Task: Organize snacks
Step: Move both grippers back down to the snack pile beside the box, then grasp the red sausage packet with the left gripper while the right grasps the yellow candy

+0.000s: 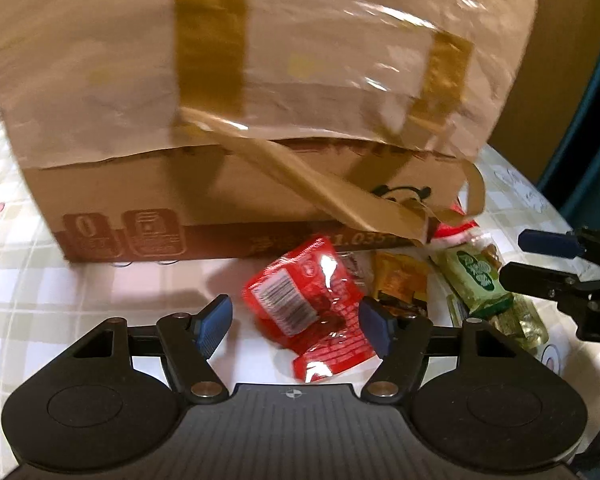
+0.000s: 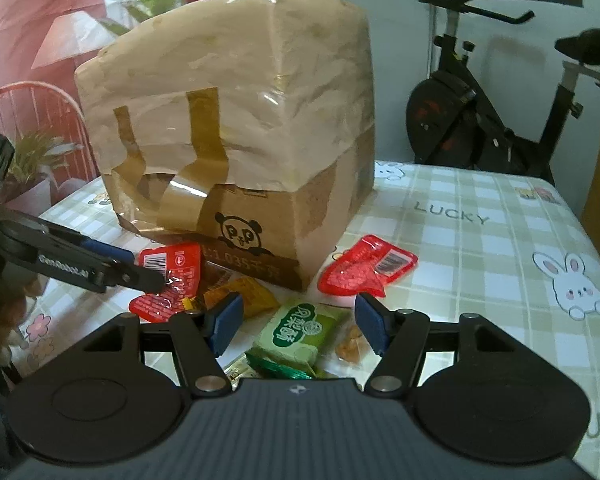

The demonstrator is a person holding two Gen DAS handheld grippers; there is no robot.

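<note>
I take the cardboard box (image 2: 236, 160) as my landmark; it stands on the table (image 2: 480, 240). Before its near face lies a cluster of snacks: one sealed packet (image 2: 168, 284) at the box's left front, a wrapped cake (image 2: 296, 332) nearer me than that, and a small wrapped sweet (image 2: 244, 294) between them. Another sealed packet (image 2: 364, 272) lies just off the box's near right corner. An exercise bike (image 2: 496, 112) stands behind the table, right of the box. A potted plant (image 2: 32, 160) sits left of the box, beyond the table edge
</note>
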